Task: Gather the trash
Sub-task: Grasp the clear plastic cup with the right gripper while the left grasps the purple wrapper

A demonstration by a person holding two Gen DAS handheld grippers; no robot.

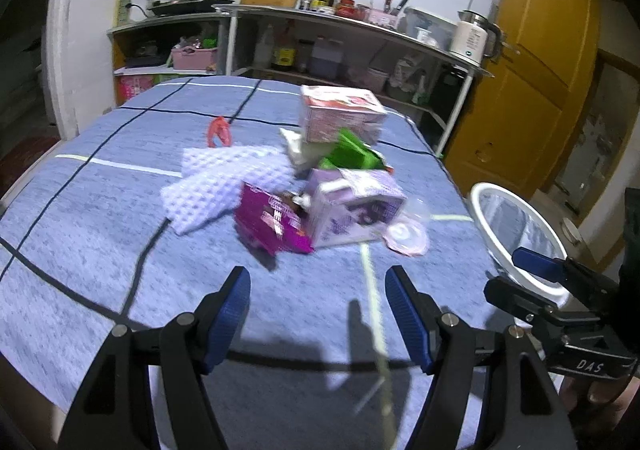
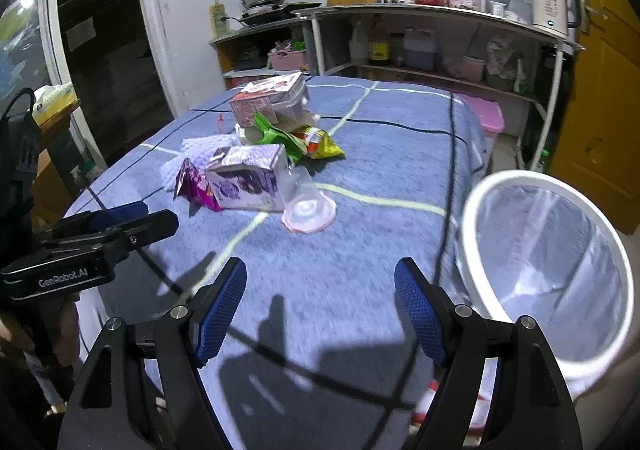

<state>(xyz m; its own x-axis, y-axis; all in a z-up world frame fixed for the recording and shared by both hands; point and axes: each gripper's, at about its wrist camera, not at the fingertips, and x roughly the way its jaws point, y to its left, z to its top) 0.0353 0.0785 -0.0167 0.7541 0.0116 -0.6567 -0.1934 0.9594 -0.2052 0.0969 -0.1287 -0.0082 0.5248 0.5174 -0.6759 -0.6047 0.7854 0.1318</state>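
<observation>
Two grippers hover over the blue checked tablecloth (image 2: 360, 130), and neither holds anything — the left gripper (image 1: 318, 314) and the right gripper (image 2: 320, 310) both have their blue pads spread wide apart with only cloth between them. The trash lies in a loose heap near the table's middle: a purple carton (image 2: 248, 178) on its side, a magenta wrapper (image 2: 196, 186) touching its left end, a clear plastic cup (image 2: 306, 202) tipped over against its right, a green-and-yellow snack bag (image 2: 304, 140) behind, and a pink carton (image 2: 272, 98) propped on the far pile, with white foam netting (image 1: 224, 186) to the left. A white-rimmed bin (image 2: 548, 262) stands just off the table's right edge. By my reading, collection has barely started — the reach is under way. Next, one gripper must close on the nearest piece, probably the cup or the wrapper, and carry it to the bin.
</observation>
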